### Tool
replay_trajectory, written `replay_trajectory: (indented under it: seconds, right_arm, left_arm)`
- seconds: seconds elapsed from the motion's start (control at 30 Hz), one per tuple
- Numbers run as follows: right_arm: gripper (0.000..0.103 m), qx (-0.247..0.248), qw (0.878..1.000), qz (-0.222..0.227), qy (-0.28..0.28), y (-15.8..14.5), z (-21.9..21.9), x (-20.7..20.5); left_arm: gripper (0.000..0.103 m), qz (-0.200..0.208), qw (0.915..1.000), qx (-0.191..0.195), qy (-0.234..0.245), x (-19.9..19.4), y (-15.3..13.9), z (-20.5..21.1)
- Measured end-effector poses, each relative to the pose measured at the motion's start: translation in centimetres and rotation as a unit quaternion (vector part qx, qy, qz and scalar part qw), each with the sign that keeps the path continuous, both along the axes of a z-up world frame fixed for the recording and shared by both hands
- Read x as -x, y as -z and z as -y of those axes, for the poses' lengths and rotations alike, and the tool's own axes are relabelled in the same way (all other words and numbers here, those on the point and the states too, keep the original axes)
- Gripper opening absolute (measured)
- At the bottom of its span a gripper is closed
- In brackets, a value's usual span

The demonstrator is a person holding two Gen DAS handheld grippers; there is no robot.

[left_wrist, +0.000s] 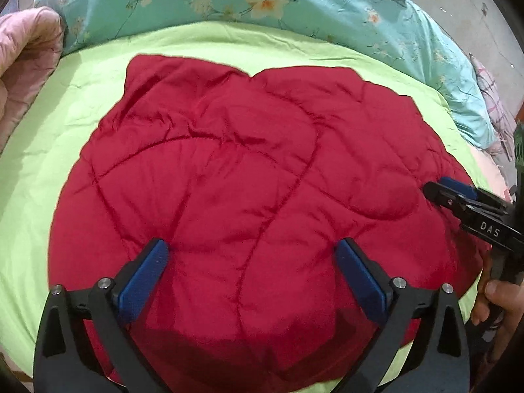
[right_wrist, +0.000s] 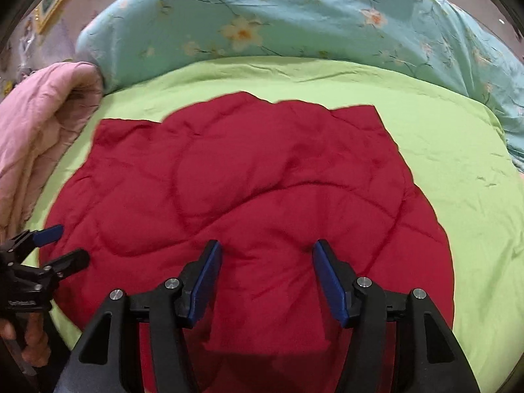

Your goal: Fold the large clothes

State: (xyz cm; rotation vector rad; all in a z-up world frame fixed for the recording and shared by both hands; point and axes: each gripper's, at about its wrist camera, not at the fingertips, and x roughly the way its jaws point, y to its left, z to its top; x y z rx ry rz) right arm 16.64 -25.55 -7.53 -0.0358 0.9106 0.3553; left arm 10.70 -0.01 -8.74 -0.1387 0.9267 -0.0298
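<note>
A red quilted jacket (left_wrist: 249, 177) lies spread on the lime-green sheet (left_wrist: 49, 150), directly ahead of and beneath both my grippers. I judge the puffy padding could spring out or slide if I pinch only the top layer. My left gripper (left_wrist: 252, 255) is spread wide, holding nothing, fingertips (left_wrist: 154, 255) seemingly just at the fabric. My right gripper (right_wrist: 267, 255) is likewise parted and empty.
</note>
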Motion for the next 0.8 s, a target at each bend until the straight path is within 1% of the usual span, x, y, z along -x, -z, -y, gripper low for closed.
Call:
replay_trajectory:
  seconds: [0.07, 0.13, 0.2, 0.3, 0.43, 0.6, 0.8]
  right_arm:
    - [0.060, -0.012, 1.000, -0.007, 0.006, 0.6, 0.4, -0.5]
    - [0.060, -0.008, 1.000, -0.006, 0.007, 0.6, 0.3, -0.7]
    - [0.060, -0.009, 1.000, -0.003, 0.011, 0.3, 0.3, -0.5]
    - [0.060, -0.024, 1.000, 0.001, 0.017, -0.6, 0.8, 0.5]
    - [0.062, -0.037, 0.999, 0.008, 0.013, -1.8, 1.5, 2.5]
    - [0.062, -0.044, 0.999, 0.010, 0.008, -2.4, 2.3, 5.2]
    - [0.063, -0.056, 0.998, 0.006, 0.012, -2.5, 3.4, 8.9]
  left_arm:
    - [0.103, -0.003, 1.0000, -0.008, -0.005, -0.5, 0.2, 0.0]
    - [0.103, -0.006, 0.9999, -0.010, -0.010, -0.7, 0.0, 0.1]
    - [0.103, -0.003, 0.9999, -0.007, -0.010, -0.2, -0.6, 0.2]
    - [0.103, 0.003, 0.9999, 0.001, -0.011, 1.0, -1.2, -0.2]
    - [0.103, 0.005, 0.9999, 0.005, -0.011, 2.3, -1.6, -0.5]
    - [0.103, 0.012, 0.9998, 0.004, -0.012, 4.8, -2.1, -0.4]
    - [0.103, 0.016, 0.9998, -0.015, -0.002, 7.4, -2.1, 0.3]
